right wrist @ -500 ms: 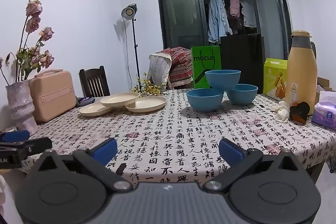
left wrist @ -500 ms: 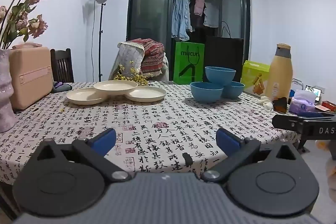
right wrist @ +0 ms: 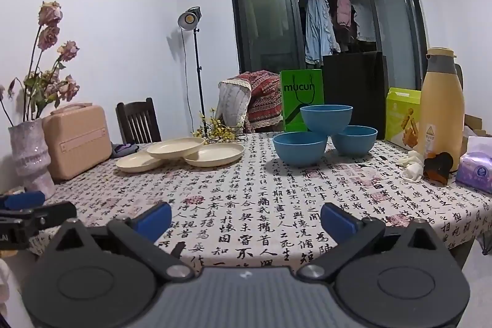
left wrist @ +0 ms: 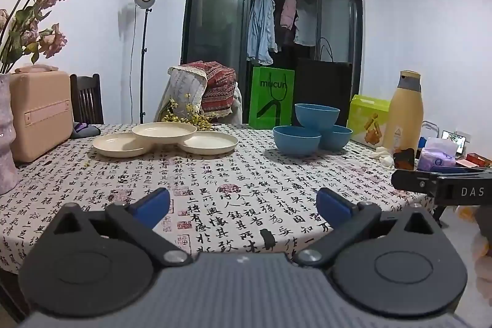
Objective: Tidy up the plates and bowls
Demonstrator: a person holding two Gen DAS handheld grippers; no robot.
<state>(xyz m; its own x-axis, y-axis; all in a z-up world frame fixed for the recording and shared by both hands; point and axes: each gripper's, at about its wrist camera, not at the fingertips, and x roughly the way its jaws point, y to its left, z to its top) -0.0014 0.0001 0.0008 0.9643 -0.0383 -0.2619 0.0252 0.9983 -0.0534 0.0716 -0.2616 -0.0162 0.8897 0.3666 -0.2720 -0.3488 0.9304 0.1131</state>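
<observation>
- My left gripper [left wrist: 243, 202] and right gripper [right wrist: 246, 215] both have jaws spread wide with nothing between them, hanging over the near edge of the desk [right wrist: 276, 205].
- The cream plates [left wrist: 164, 136] sit far-left in a loose cluster, the middle one propped on its two neighbours; the blue bowls [right wrist: 326, 131] sit far-right, one perched on the rims of the other two.
- I judge the step is the first reach, left to plates, right to bowls.
- I'd take the top piece of each cluster first: pinch its rim and lift straight up so the lower ones don't get dragged.
- On the right I'd keep clear of the yellow bottle [right wrist: 442, 106] and tissue pack [right wrist: 476, 171].
</observation>
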